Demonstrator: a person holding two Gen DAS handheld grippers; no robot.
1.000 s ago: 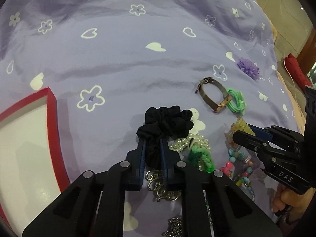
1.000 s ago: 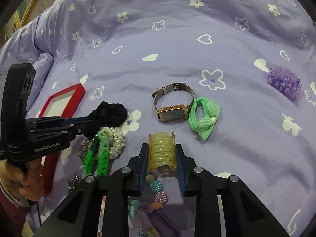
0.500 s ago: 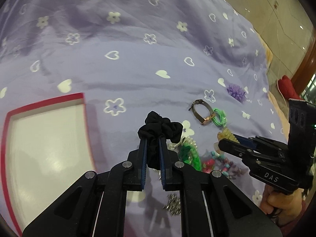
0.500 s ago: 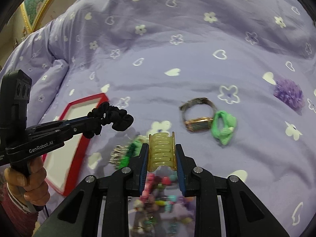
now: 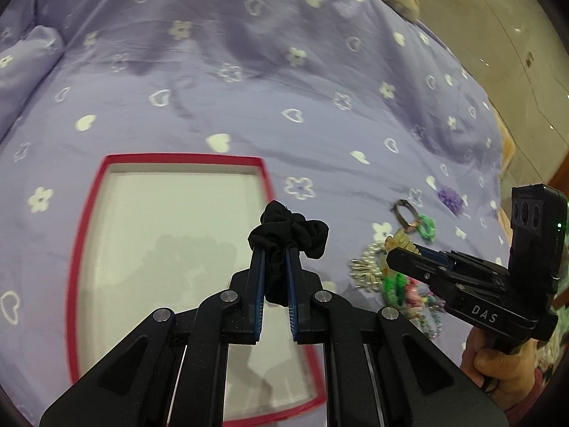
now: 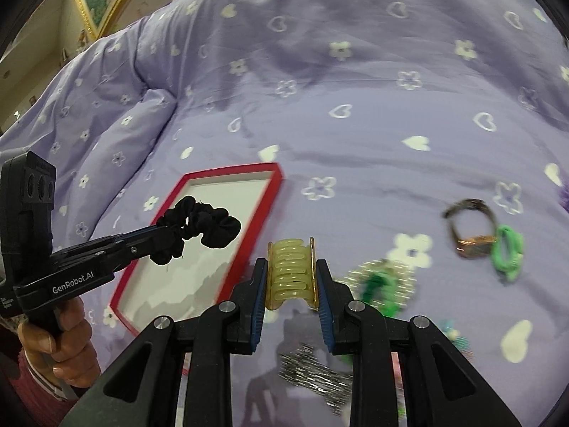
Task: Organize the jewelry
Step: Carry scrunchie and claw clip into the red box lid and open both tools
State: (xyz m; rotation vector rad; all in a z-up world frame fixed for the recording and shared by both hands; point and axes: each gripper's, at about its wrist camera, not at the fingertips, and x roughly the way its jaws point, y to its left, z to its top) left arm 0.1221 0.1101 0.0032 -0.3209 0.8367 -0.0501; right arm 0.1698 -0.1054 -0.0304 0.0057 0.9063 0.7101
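A black scrunchie (image 5: 288,231) is being pinched tight in the left tool (image 5: 274,259) and is being held in the air over the right side of the red tray (image 5: 85,213). A yellow clip (image 6: 291,272) is being clamped in the right tool (image 6: 291,284), up in the air near the tray's right edge. The tray is being kept on the bed (image 5: 249,71), and nothing is seen inside it yet.

To do this step well, the scrunchie should be lowered close to the white tray floor before the left tool is opened, so it is not dropped over the rim. Room should be left beside it for the clip. The watch (image 6: 473,238), green band (image 6: 508,252) and beads (image 6: 380,281) are being left on the bed for later.
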